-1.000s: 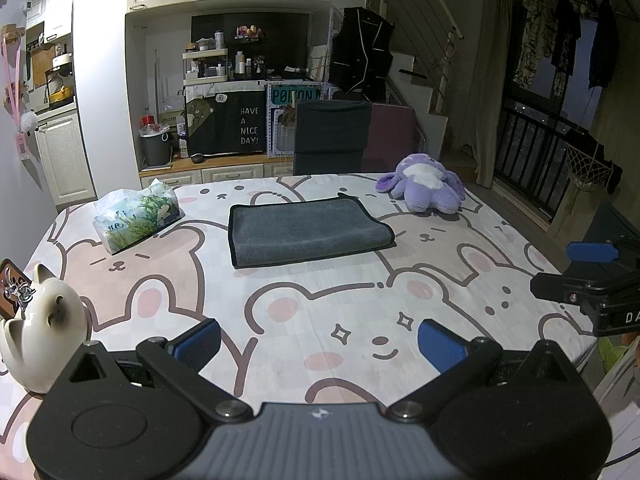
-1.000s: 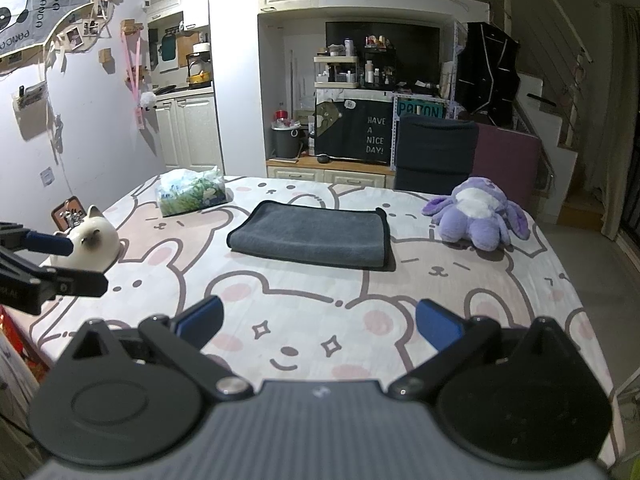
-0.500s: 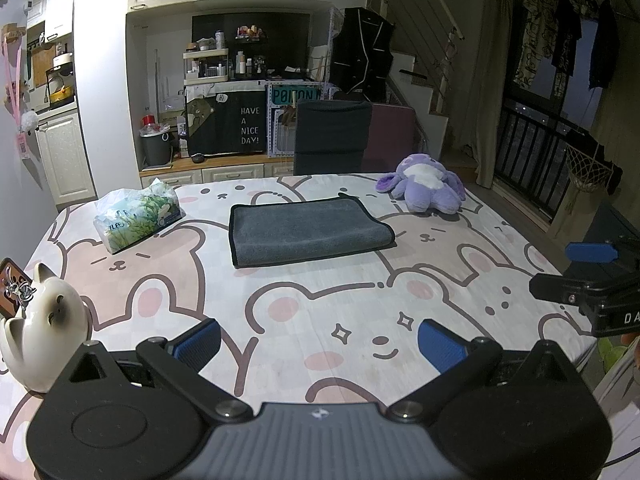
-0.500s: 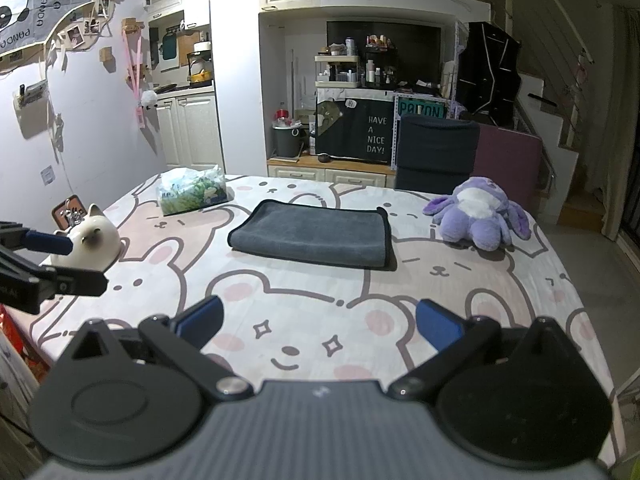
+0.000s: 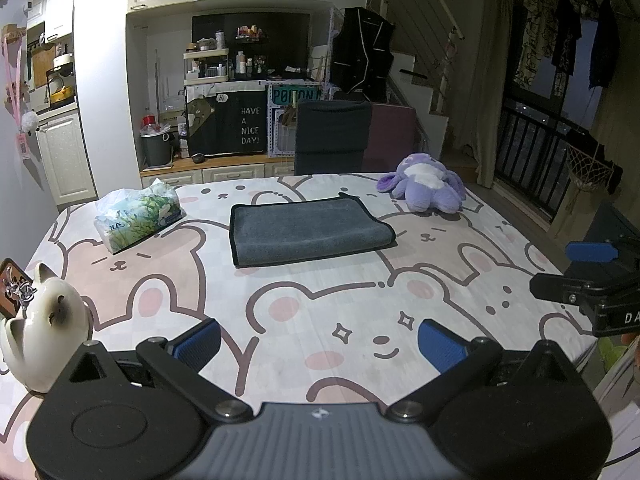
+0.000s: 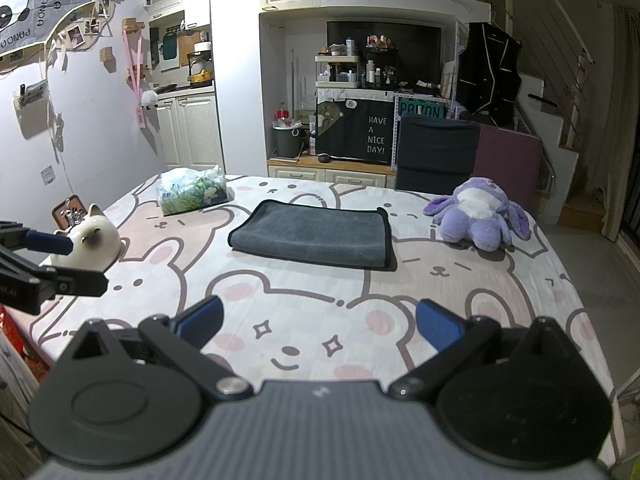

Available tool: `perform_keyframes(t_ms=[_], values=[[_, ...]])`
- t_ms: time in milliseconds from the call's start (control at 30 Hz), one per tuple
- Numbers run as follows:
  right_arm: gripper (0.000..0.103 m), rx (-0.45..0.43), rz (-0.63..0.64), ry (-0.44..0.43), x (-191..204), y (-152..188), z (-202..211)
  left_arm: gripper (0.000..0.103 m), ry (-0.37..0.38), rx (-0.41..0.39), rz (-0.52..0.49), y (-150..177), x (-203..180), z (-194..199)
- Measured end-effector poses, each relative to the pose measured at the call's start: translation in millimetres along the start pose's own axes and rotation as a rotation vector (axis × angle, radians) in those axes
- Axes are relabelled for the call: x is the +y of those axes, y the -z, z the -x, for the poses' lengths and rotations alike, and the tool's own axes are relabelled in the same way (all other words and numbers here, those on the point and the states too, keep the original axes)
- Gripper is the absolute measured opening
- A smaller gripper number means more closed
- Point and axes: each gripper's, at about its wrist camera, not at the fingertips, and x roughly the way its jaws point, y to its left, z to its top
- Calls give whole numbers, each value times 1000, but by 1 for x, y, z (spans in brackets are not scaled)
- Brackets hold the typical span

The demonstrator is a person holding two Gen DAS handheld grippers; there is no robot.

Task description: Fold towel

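Note:
A dark grey towel (image 5: pixel 306 230) lies folded flat in a rectangle on the bear-print table, far from both grippers; it also shows in the right wrist view (image 6: pixel 314 234). My left gripper (image 5: pixel 318 344) is open and empty, held over the near edge of the table. My right gripper (image 6: pixel 318 322) is open and empty, also over the near edge. The right gripper shows at the right edge of the left wrist view (image 5: pixel 588 272). The left gripper shows at the left edge of the right wrist view (image 6: pixel 44 260).
A tissue pack (image 5: pixel 136 214) lies left of the towel. A purple plush toy (image 5: pixel 426 188) sits at the far right. A white cat figure (image 5: pixel 42 322) stands at the near left corner. A dark chair (image 5: pixel 332 140) stands behind the table (image 5: pixel 320 304).

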Motion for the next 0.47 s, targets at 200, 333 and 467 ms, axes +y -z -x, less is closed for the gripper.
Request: perform_keyframes(t_ms=[200,333,467], values=[[103,-1,0,-1,0,0,0,103,-3,1,2,1,2,0],[103,-1,0,0,0,0,0,103,-20,7,5,2,5,0],[103,-2,0,-1,0,0,0,103,-23,7,5,2,5,1]])
